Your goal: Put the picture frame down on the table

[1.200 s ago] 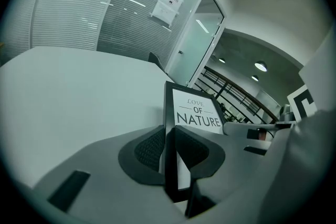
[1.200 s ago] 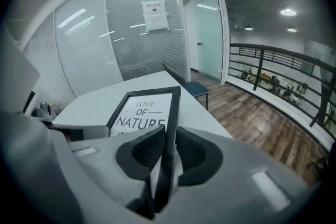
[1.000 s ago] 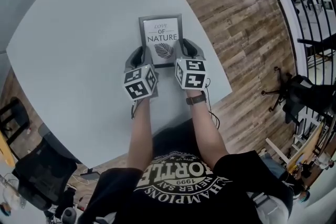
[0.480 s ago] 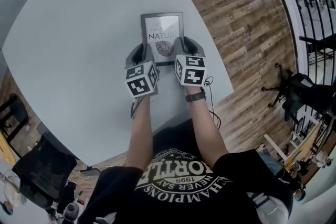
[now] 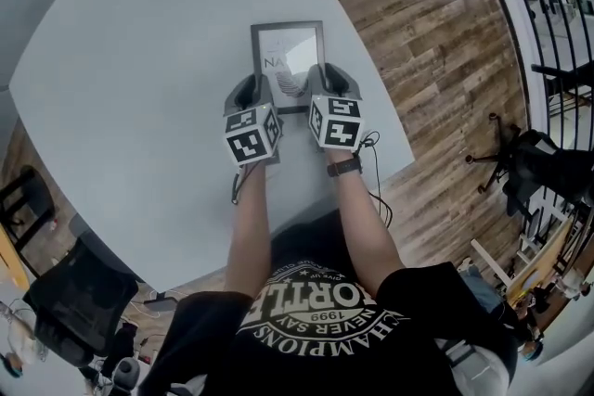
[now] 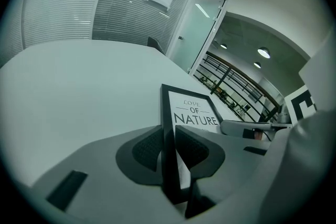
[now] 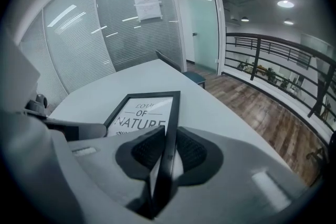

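A black picture frame with a white "Love of Nature" print is held over the grey table, near its right edge. My left gripper is shut on the frame's left edge, and my right gripper is shut on its right edge. In the left gripper view the frame runs forward from between the pads of that gripper. The right gripper view shows the frame clamped the same way by the right gripper. I cannot tell whether the frame's far edge touches the table.
Wooden floor lies past the table's right edge. A black office chair stands at the lower left, another chair and a railing at the right. A glass wall stands beyond the table.
Both grippers have moved a little farther out over the table with the frame. Glare now hides more of the print in the head view.
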